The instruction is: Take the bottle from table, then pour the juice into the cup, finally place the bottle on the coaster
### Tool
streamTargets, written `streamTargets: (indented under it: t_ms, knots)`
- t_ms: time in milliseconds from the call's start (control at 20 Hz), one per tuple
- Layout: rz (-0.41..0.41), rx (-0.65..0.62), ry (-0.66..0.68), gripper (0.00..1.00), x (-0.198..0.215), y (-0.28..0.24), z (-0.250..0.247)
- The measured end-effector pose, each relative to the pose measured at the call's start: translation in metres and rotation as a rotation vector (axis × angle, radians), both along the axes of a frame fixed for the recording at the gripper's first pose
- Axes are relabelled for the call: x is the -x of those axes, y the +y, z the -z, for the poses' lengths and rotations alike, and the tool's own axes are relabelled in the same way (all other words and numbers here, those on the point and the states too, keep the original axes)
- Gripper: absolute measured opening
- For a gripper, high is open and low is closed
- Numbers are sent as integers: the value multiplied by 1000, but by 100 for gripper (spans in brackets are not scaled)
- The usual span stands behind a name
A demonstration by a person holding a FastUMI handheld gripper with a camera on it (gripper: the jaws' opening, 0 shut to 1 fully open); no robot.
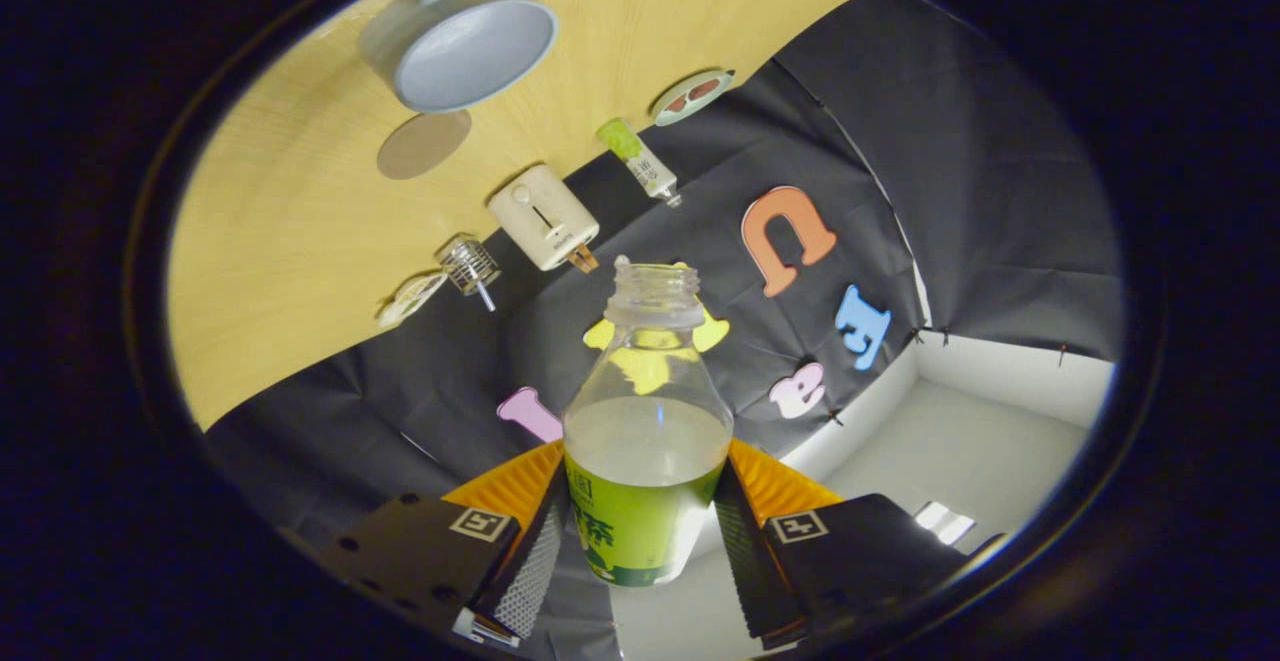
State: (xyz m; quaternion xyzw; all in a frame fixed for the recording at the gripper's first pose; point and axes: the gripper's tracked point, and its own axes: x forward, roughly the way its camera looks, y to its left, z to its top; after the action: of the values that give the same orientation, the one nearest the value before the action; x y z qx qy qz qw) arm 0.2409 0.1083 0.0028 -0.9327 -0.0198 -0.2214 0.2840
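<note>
My gripper [640, 511] is shut on a clear plastic bottle [648, 411] with a green label, both fingers [532, 553] pressing on its lower body. The bottle has no cap and holds pale liquid up to its shoulder. The whole view is rolled over, so the wooden table [290, 231] stands up and to the left of the bottle. A pale grey cup [470, 41] rests on that table far beyond the bottle's mouth, its opening facing me. A round brown coaster [424, 144] lies flat right beside the cup, on the side nearer the bottle.
Along the table's back edge, by the black cloth wall, stand a white boxy appliance [543, 216], a green-capped tube [640, 159], a small wire-cage item [470, 266], a pale flat dish [410, 299] and a round tin [692, 96]. A white wall [960, 441] is at right.
</note>
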Motion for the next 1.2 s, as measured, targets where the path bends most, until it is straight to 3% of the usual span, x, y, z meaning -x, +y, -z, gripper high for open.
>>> streamTargets:
  t_ms: [500,850,1000,1200]
  knots:
    - [15,-58,12,79,1,-9,7]
    - [76,-345,88,80,9,-40,42]
    - [63,-443,96,80,12,-39,48]
    - [33,-680,84,80,9,-37,52]
